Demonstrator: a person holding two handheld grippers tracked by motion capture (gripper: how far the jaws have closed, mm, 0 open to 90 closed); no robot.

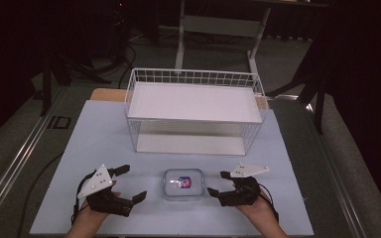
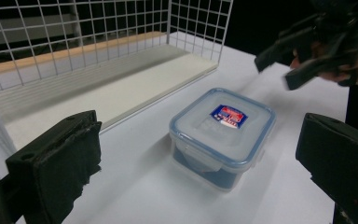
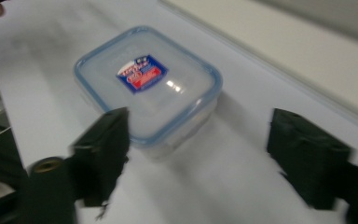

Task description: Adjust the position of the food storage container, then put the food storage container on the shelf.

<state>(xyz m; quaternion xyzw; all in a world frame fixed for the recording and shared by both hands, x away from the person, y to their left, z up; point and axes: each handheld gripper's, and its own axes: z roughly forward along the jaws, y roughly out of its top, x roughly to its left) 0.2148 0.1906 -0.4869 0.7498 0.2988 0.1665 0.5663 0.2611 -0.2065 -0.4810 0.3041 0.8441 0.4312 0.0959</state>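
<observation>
Both the left gripper point(image 1: 129, 183) and right gripper point(image 1: 218, 183) gape wide and empty, so the lidded box point(image 1: 183, 184) between them could skid sideways if one jaw nudges it first.

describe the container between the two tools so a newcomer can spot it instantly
Start at the white wire basket at the far side of the pale table. In front of it, near the table's front edge, sits a small square clear plastic container. Its blue-rimmed snap lid and red-and-blue sticker set it apart.

The high view looks forward and down over the whole counter point(image 1: 104, 144) from its near edge, while both gripper views, low and close, share the box point(image 2: 222, 135) mid-counter.
</observation>
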